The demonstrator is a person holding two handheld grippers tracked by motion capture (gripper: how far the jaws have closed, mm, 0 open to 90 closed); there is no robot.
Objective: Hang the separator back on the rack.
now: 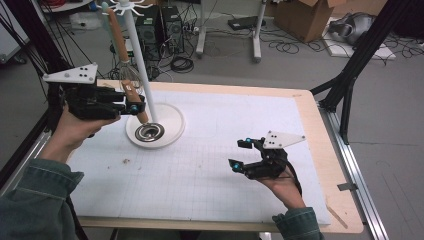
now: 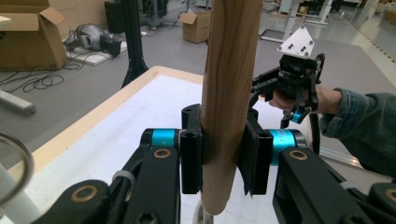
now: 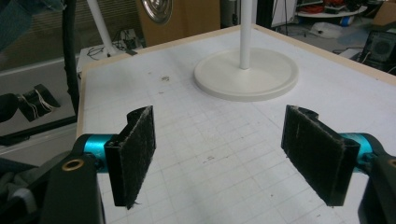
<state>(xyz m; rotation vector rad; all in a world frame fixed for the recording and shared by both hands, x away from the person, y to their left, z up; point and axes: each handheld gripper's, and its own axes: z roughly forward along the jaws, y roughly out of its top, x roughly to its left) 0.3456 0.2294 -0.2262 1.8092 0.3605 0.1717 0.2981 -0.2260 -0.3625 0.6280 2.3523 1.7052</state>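
Two risks: left tongs [image 1: 134,108], clamped on the wooden-handled steel whisk [image 1: 136,102], may knock the white hook stand [image 1: 155,125], apparently touching. Right tongs [image 1: 242,153] gape idle.

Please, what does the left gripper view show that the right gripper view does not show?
Left gripper view: the left gripper with its jaws shut on a wooden handle, and a denim sleeve beyond it. Right gripper view: the right gripper with jaws open and nothing between them, facing the white stand base and its pole. Both: the white gridded mat and the table's wooden edge.
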